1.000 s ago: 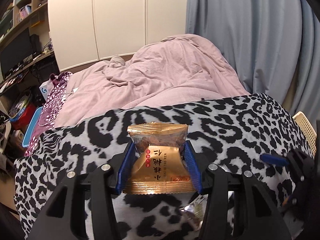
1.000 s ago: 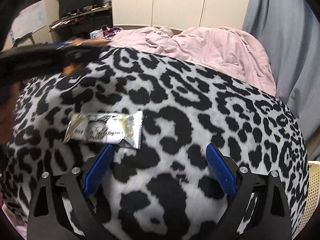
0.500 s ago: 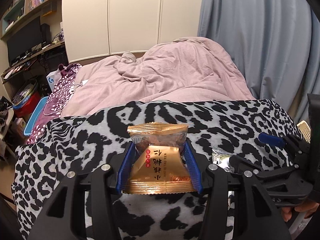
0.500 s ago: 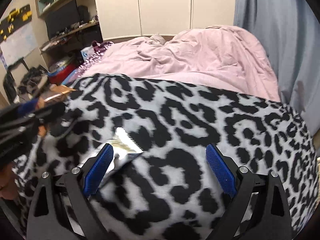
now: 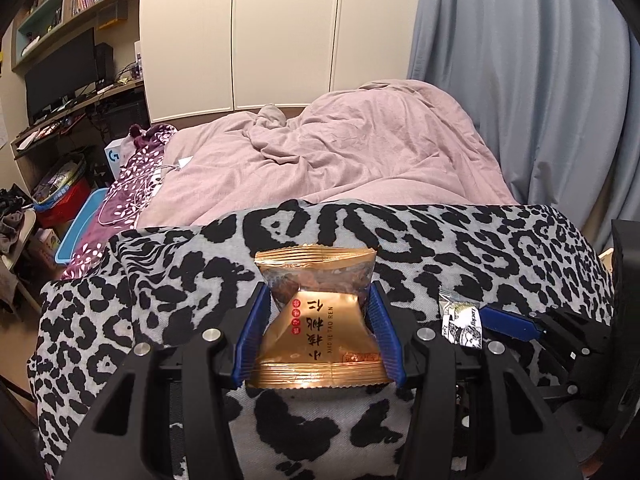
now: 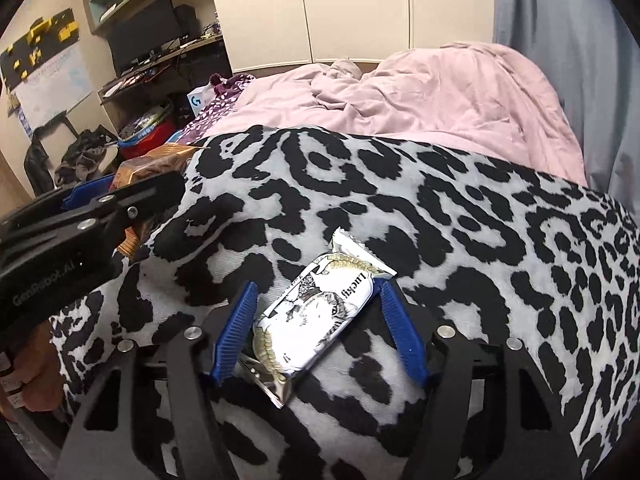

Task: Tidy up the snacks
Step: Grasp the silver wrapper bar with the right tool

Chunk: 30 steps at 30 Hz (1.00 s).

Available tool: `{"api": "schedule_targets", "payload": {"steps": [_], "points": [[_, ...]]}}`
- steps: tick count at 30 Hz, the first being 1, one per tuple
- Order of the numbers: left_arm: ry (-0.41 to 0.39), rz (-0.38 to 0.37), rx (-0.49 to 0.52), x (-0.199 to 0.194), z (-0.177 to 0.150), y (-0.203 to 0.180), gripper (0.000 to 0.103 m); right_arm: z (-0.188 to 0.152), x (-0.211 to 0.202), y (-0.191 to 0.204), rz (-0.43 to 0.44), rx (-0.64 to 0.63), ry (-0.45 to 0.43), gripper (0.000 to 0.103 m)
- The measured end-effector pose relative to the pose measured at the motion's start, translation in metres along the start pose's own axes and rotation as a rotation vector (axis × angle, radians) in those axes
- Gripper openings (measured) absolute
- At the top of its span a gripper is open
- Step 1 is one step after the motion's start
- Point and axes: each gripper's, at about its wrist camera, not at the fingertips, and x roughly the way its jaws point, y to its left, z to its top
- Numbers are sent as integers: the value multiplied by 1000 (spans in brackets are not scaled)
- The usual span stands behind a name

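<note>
A gold snack packet [image 5: 320, 328] with red characters is pinched between the blue pads of my left gripper [image 5: 318, 292], held above the leopard-print blanket [image 5: 480, 240]. In the right wrist view the left gripper [image 6: 92, 196] and its gold packet [image 6: 156, 164] show at the left. A silver snack packet [image 6: 316, 312] lies slanted on the blanket [image 6: 440, 200] between the pads of my right gripper [image 6: 318, 286]. Its jaws are closing, and both pads touch the packet's edges. The left wrist view shows this silver packet [image 5: 460, 318] beside a blue finger [image 5: 508, 322] of the right gripper.
A rumpled pink duvet [image 5: 360, 152] covers the bed beyond the blanket. Cream wardrobe doors [image 5: 280, 32] stand behind it and a blue-grey curtain [image 5: 540, 80] hangs at the right. A cluttered desk with a monitor [image 5: 60, 76] and floor boxes [image 5: 76, 216] fill the left.
My right gripper moved over to the silver packet and its jaws narrowed around it. The left gripper kept its hold on the gold packet while drifting sideways.
</note>
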Motion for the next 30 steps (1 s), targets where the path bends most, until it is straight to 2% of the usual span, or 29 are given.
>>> {"api": "schedule_targets", "payload": {"steps": [3,9,19,30], "points": [[3,-2,-3,0,-2,0,51,-2,1,4,-17,-32,-8,59],[12,-11,-2,2,-4,-5,51,-7,-7,0,13,-46,0,46],[12,-29,10,2,-4,-16,51,-8,-22,-18,38,-30,-6,44],[5,-20,-11,-2,-7,-15,51,4,-28,-45,211,164,-33,39]]}}
